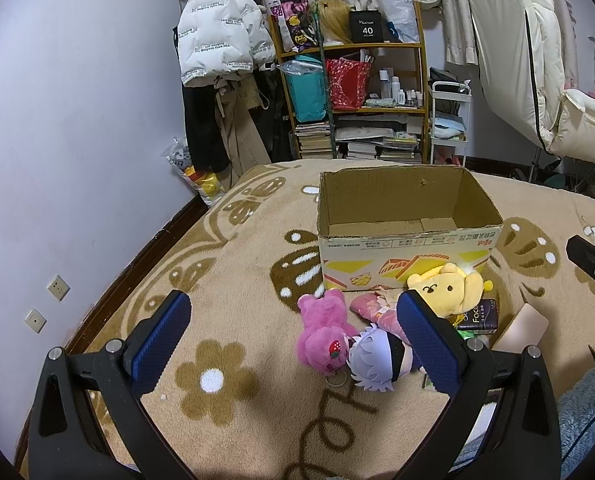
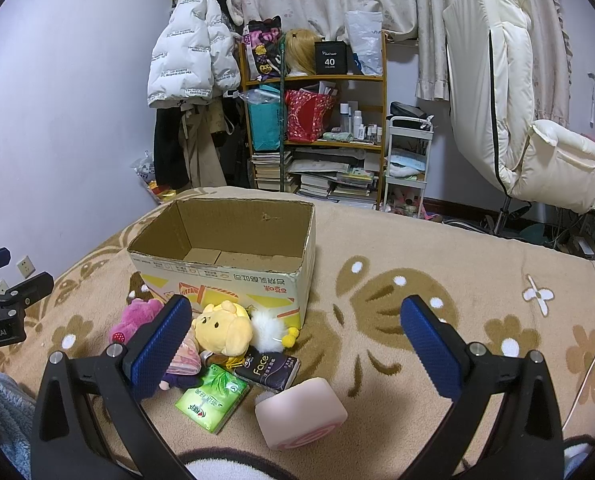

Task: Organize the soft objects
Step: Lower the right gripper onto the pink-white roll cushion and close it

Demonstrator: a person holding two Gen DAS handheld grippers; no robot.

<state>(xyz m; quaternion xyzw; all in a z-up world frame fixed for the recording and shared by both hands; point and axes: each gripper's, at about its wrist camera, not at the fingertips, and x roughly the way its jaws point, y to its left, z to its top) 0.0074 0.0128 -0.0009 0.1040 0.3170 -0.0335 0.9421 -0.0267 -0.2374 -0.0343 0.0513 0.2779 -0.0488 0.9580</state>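
An open, empty cardboard box [image 1: 407, 236] [image 2: 225, 264] stands on the beige bed blanket. In front of it lie a pink plush bear [image 1: 323, 330] [image 2: 135, 318], a grey-haired doll [image 1: 377, 358], a yellow bear plush [image 1: 445, 290] [image 2: 223, 328], a pink patterned soft item [image 1: 367, 304], a white fluffy pompom [image 2: 267, 330], a green tissue pack [image 2: 213, 398], a black tissue pack [image 2: 267, 368] and a pink soft block [image 2: 299, 418]. My left gripper [image 1: 293, 340] is open above the blanket, just before the pink bear. My right gripper [image 2: 297, 344] is open above the tissue packs.
A bookshelf [image 2: 317, 128] full of bags and books, hanging coats [image 2: 189, 80], a white cart [image 2: 409, 160] and a cream chair [image 2: 517, 120] stand beyond the bed. The wall [image 1: 77, 160] is on the left. A white cable [image 2: 593, 344] lies on the blanket's right.
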